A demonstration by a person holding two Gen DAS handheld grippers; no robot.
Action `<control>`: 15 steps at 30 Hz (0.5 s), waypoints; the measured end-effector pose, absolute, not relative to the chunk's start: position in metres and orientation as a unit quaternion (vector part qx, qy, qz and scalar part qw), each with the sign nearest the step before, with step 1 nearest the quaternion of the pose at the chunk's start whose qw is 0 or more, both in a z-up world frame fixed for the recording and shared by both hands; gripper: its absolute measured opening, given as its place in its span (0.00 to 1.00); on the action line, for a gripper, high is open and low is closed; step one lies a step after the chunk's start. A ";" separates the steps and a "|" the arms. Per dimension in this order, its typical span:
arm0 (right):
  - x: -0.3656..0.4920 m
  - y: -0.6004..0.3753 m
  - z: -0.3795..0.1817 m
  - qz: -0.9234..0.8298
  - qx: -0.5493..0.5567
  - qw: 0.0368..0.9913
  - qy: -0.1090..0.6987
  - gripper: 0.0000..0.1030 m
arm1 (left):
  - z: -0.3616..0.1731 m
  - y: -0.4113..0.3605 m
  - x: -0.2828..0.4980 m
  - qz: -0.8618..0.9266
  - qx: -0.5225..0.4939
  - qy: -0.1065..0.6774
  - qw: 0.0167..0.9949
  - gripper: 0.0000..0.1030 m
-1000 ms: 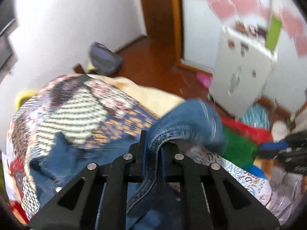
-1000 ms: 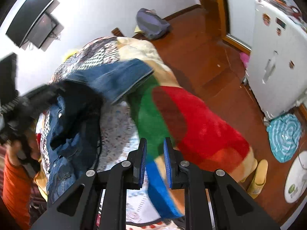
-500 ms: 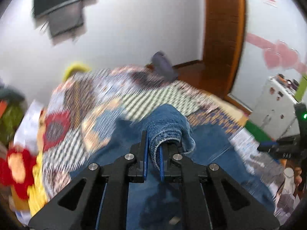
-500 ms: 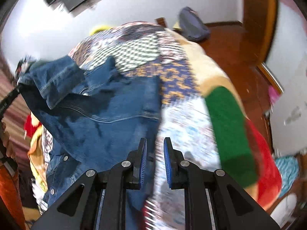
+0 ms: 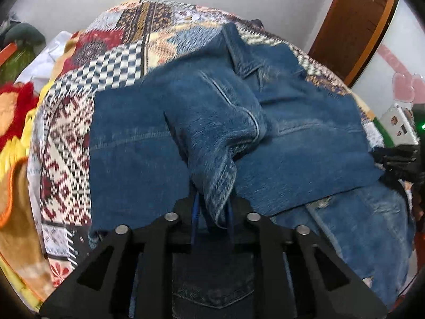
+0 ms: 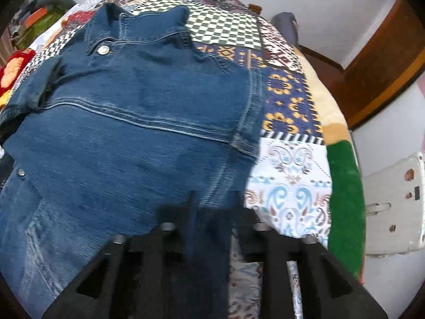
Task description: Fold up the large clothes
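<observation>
Pinching the heavy, stiff blue denim jacket (image 5: pixel 292 122) sleeve in our left gripper (image 5: pixel 212 210); right gripper (image 6: pixel 212 207) grips its side hem.

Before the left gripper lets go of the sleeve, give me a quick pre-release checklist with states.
1. Left gripper shut on the sleeve: ok.
2. Sleeve lies over the jacket body, not off to the side: ok.
3. Sleeve flat: not ok, bunched near the gripper.
4. Jacket spread on the quilt, collar at the far end: ok.
5. Right gripper grip on the hem: cannot tell, blurred.
</observation>
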State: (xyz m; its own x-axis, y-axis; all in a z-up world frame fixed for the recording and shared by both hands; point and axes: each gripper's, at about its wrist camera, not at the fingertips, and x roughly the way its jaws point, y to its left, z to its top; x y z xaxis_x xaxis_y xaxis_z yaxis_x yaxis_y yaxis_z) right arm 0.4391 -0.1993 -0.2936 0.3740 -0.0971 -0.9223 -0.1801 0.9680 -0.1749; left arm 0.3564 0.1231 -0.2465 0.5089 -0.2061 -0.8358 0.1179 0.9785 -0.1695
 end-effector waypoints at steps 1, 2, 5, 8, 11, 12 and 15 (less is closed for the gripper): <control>0.440 -0.204 -0.292 0.003 -0.131 0.822 0.553 0.72 | -0.250 0.123 0.355 -0.090 -0.047 0.490 0.866 0.22; 0.439 -0.211 -0.293 -0.024 -0.139 0.826 0.546 0.95 | -0.253 0.125 0.355 -0.087 -0.050 0.493 0.864 0.24; 0.438 -0.235 -0.294 -0.018 -0.098 0.827 0.554 0.98 | -0.255 0.132 0.350 -0.079 -0.063 0.497 0.862 0.31; 0.435 -0.249 -0.290 -0.014 -0.058 0.826 0.560 0.98 | -0.250 0.137 0.344 -0.066 -0.061 0.496 0.864 0.44; 0.431 -0.254 -0.281 -0.013 -0.041 0.832 0.554 0.98 | -0.245 0.145 0.339 -0.054 -0.064 0.495 0.865 0.53; 0.430 -0.253 -0.279 -0.009 -0.036 0.834 0.551 0.98 | -0.243 0.146 0.340 -0.052 -0.066 0.497 0.864 0.53; 0.422 -0.244 -0.270 0.005 -0.018 0.840 0.542 0.98 | -0.234 0.145 0.346 -0.047 -0.065 0.496 0.864 0.53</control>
State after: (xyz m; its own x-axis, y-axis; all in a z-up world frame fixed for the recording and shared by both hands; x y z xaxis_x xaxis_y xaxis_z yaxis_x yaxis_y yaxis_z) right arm 0.4222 -0.2444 -0.2702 0.4124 -0.0104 -0.9109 -0.0289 0.9993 -0.0245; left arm 0.3455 0.1455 -0.2339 0.5029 -0.1456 -0.8520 0.0166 0.9871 -0.1589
